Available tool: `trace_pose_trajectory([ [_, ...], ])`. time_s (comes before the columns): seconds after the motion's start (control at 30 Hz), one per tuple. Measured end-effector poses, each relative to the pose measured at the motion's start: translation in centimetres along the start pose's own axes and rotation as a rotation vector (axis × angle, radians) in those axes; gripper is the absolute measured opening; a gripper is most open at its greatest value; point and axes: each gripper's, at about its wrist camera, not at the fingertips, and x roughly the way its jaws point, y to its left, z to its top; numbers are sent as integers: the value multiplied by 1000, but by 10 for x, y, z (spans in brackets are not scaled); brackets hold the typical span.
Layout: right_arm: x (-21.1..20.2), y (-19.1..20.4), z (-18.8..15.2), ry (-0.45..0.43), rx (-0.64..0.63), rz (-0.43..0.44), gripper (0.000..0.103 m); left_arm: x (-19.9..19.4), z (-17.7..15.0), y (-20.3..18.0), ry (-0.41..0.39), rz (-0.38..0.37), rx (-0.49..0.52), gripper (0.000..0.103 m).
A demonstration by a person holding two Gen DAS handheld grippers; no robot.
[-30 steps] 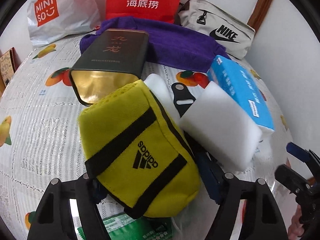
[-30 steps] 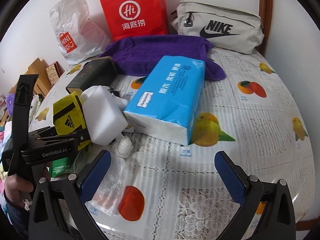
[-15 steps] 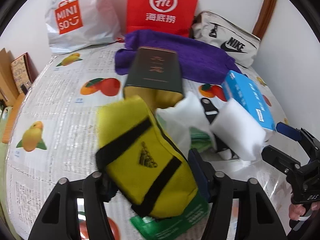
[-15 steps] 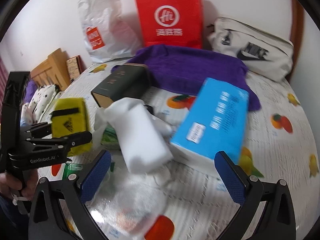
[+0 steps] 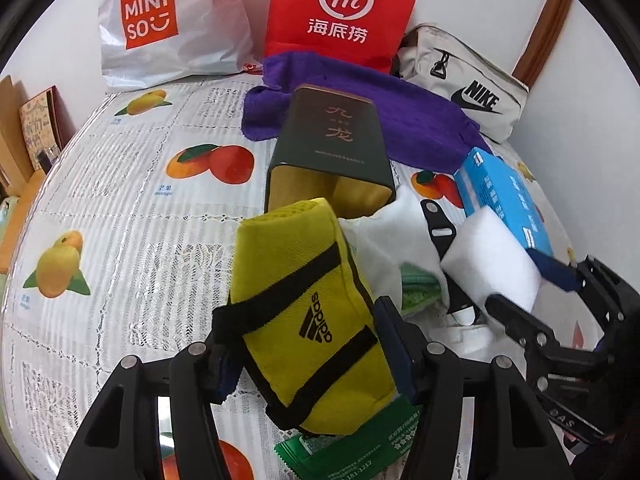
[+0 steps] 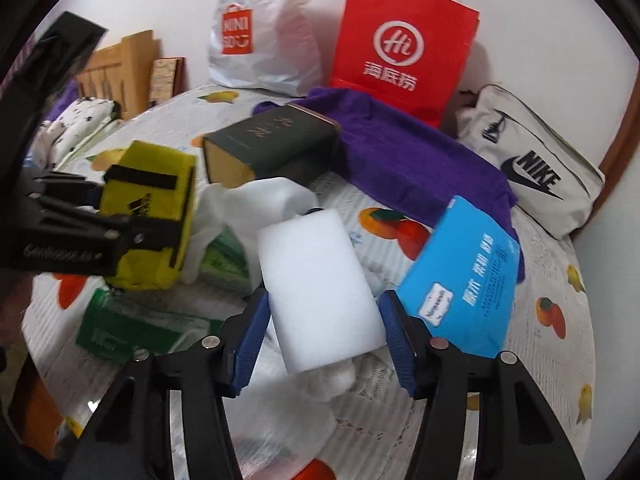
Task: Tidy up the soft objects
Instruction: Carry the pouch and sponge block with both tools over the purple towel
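My left gripper (image 5: 308,344) is shut on a yellow Adidas pouch (image 5: 308,308) with black straps and holds it above the table; the pouch also shows in the right wrist view (image 6: 148,216). My right gripper (image 6: 324,332) has closed around a white foam block (image 6: 320,284), with both blue pads against its sides. The block also shows in the left wrist view (image 5: 492,260), between the right gripper's fingers (image 5: 556,268). A purple towel (image 5: 400,120) lies at the back.
A dark tin box (image 5: 332,148) lies on its side behind the pouch. A blue tissue pack (image 6: 464,276), green packets (image 6: 120,328), white plastic wrap (image 6: 256,196), a Nike bag (image 6: 532,168), a red paper bag (image 6: 400,52) and a Miniso bag (image 5: 160,24) crowd the fruit-print tablecloth (image 5: 120,220).
My right gripper moved left to the foam block and closed its jaws onto it. My left gripper lifted the yellow pouch and swung it left, away from the tin.
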Motion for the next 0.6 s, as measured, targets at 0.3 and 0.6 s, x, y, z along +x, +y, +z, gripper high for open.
trace_pose_trajectory([
  [0.3,-26,-12,-9,-34,78,56,54,2,-4,4,15,43,-12,68],
  [0.6,-34,-23,-25,-35,108,64,54,2,-15,5,73,156,-11,81],
])
